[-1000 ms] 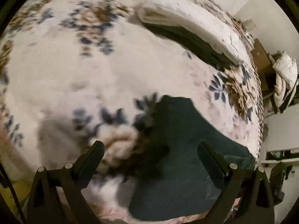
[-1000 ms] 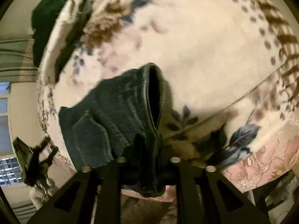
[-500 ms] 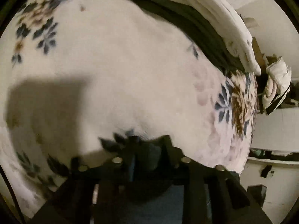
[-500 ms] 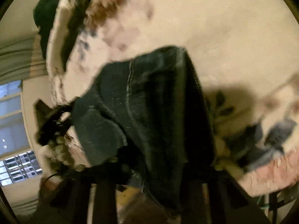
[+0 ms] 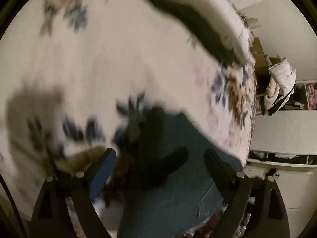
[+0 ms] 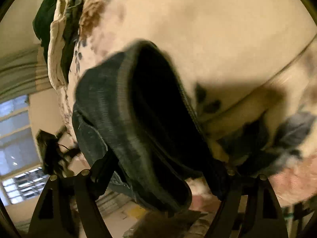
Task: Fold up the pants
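The dark denim pants (image 5: 174,202) are lying on the floral blanket (image 5: 111,65), at the bed's near edge. In the left wrist view they are filling the 6 o'clock area. The left gripper (image 5: 160,158) is hovering over them with its jaws spread wide, gripping nothing. In the right wrist view, the waistband (image 6: 126,109) is gaping at centre. The right gripper (image 6: 158,168) is standing wide apart around that bunched cloth; whether it is pinching cannot be determined. A folded quilt (image 5: 208,13) is lying at 1 o'clock.
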`<state>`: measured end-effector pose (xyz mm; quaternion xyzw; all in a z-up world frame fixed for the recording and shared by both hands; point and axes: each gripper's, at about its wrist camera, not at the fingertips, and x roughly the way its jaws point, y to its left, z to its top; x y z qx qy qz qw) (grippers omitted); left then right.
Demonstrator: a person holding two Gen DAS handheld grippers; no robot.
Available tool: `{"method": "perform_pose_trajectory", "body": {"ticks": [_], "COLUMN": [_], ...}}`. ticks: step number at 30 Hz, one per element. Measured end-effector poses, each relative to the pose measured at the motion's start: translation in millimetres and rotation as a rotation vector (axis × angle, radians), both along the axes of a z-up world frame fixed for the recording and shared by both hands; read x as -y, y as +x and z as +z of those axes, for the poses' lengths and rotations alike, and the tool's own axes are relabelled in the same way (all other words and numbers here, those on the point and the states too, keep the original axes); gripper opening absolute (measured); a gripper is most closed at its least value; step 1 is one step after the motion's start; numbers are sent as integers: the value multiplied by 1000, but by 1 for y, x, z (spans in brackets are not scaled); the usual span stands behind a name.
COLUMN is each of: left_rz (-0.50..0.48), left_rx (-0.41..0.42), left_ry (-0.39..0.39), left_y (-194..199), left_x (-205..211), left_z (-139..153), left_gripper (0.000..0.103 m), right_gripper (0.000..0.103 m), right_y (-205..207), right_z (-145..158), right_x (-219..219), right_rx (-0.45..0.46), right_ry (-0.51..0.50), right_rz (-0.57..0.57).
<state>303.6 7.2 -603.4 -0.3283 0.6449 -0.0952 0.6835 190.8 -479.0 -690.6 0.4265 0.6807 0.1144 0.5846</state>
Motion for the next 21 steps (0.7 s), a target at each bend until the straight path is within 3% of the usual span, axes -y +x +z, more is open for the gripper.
{"method": "perform_pose_trajectory", "body": {"ticks": [3,7,9,11,16,17,18,21], "left_rz": [14,59,54,23,-77,-97,-134,-163], "left_rx": [-63,-72,-65,-60,-38,-16,14,57], "left_ry": [-83,-166,-175,-176,-137,-132,-85,-20], "left_y": [-17,-27,-26,-26,-18,-19,-21,-27], "left_x": [10,13,13,12,26,31,39,42], "left_z": [-29,-45,-47,-47,-39,-33,-24,-8], "left_gripper": [92,92,93,98,97,86,82,44], "right_gripper": [100,99,99,99,99,93,83,64], "right_y": [5,9,9,10,18,17,15,8], "right_z": [-17,-8,-1,-13,-20,-16,-10,0], "right_x": [-6,-13,-24,-39,-48,-51,-55,-60], "right_rx": [29,96,121,87,85,99,110,109], "right_ry": [106,305,244,156,171,146,98,27], "right_rz": [-60,-54,54,141,100,114,137,118]}}
